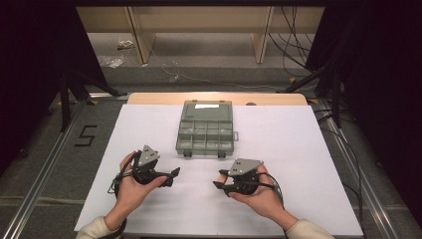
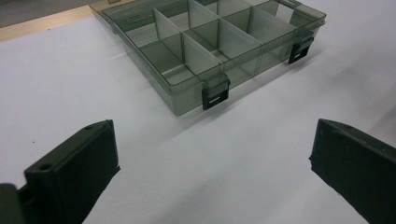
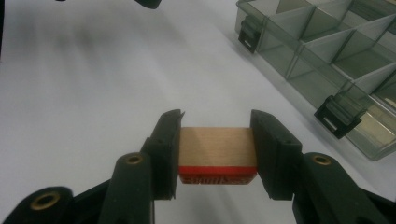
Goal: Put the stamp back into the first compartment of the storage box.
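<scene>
While the right tongs clamp a wooden block, the left tongs gape empty near the organizer box.

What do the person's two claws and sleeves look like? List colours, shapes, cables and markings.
Left claw and right claw: black bodies, each topped by a grey three-cornered plate, each trailing a black cable. The jaws are flat black blocks with small screw holes; the right claw's arms carry brass-coloured rivets. The sleeves are cream-coloured. No lettering shows on either claw.
</scene>
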{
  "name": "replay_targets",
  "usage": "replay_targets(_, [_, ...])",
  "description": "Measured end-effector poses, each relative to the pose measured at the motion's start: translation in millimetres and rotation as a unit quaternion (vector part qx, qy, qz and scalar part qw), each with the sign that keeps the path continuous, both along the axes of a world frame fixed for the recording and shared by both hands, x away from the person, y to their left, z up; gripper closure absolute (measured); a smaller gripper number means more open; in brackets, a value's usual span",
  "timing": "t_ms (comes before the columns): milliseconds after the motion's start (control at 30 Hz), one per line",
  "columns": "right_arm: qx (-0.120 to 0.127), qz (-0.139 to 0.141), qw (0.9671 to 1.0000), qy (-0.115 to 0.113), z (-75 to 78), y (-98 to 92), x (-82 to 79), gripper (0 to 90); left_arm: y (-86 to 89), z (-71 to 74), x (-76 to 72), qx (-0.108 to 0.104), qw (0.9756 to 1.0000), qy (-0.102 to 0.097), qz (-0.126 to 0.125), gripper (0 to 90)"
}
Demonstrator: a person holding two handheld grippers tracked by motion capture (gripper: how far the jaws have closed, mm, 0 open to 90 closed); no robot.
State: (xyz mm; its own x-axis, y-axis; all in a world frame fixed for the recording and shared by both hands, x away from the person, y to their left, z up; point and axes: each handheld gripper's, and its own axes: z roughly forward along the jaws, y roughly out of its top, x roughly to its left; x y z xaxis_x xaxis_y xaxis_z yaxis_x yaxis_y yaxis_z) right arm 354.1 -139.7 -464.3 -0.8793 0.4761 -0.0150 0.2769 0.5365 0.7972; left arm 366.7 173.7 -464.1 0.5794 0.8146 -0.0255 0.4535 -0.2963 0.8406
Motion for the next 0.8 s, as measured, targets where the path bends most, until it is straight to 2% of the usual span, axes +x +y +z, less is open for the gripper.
replay_targets(800, [0.004,-0.008,1.0000,-0.004,3.3,16.4,23.3,56.0,-0.3,-0.7,0.3,0.001,1.0000,0.002,-0.001,0.4])
